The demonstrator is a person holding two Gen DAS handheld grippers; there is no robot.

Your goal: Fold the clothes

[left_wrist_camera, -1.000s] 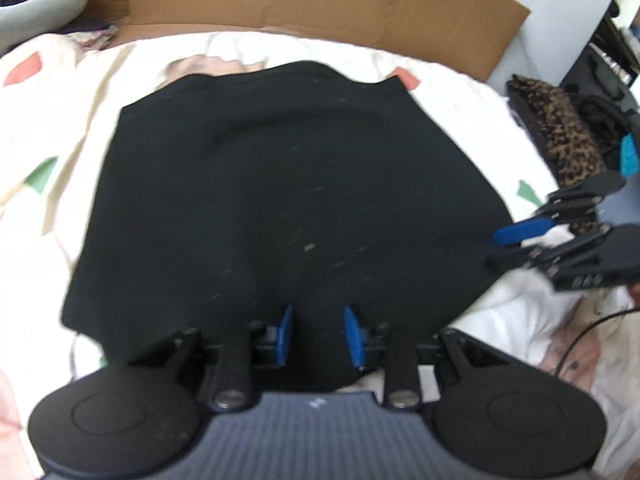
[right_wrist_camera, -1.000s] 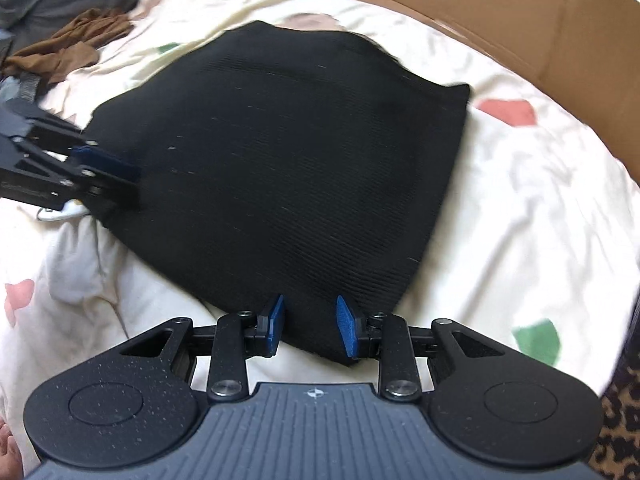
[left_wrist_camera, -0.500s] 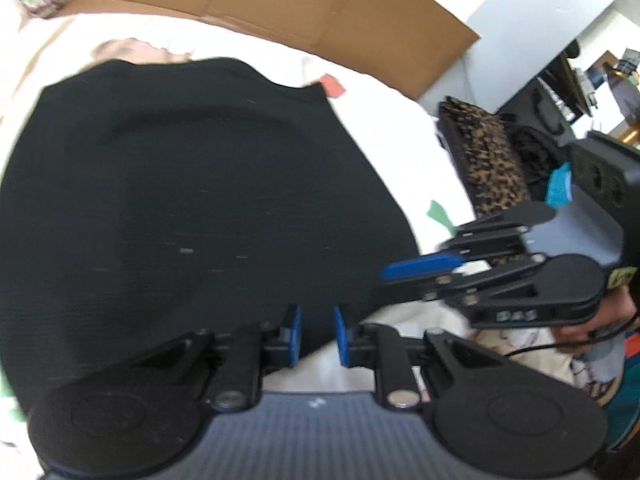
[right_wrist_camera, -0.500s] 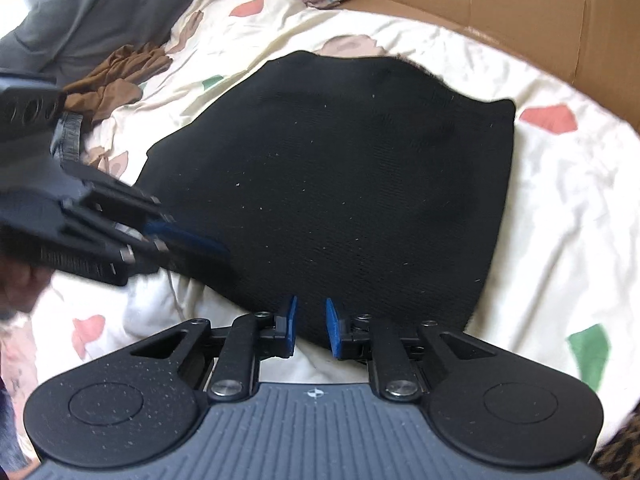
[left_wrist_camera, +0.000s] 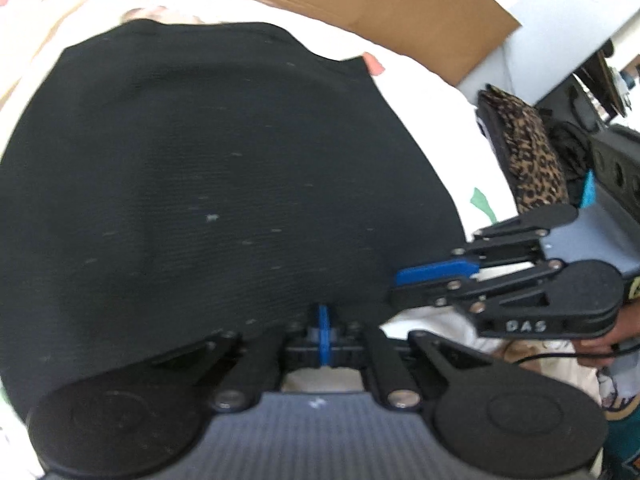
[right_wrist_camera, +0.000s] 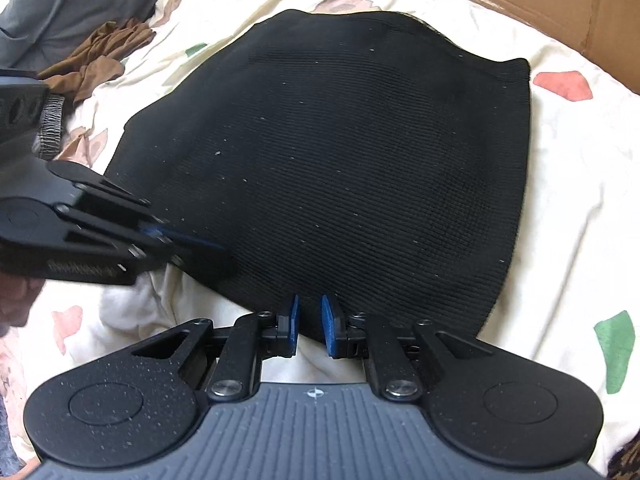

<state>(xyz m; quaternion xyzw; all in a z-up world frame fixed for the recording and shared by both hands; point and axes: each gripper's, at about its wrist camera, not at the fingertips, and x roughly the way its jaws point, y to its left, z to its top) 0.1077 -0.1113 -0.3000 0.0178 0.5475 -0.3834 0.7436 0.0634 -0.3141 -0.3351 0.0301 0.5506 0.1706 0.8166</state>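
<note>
A black knit garment [left_wrist_camera: 224,168] lies spread flat on a cream bedsheet with coloured patches [right_wrist_camera: 580,208]. It also fills the middle of the right wrist view [right_wrist_camera: 352,168]. My left gripper [left_wrist_camera: 323,320] is shut, its blue pads pressed together on the garment's near hem. My right gripper [right_wrist_camera: 310,322] sits at the same near hem further right, its blue pads narrowly apart with the hem's edge between them. Each gripper shows in the other's view: the right gripper [left_wrist_camera: 436,276] and the left gripper [right_wrist_camera: 200,250].
A brown cardboard sheet [left_wrist_camera: 400,8] stands behind the bed. A leopard-print cushion [left_wrist_camera: 528,152] lies off the bed's right side. Brown clothes [right_wrist_camera: 100,64] and a grey cloth [right_wrist_camera: 60,4] lie at the far left.
My left gripper's pads have closed fully on the near hem. My right gripper's pads have narrowed over the second. Both grippers came closer together along the hem.
</note>
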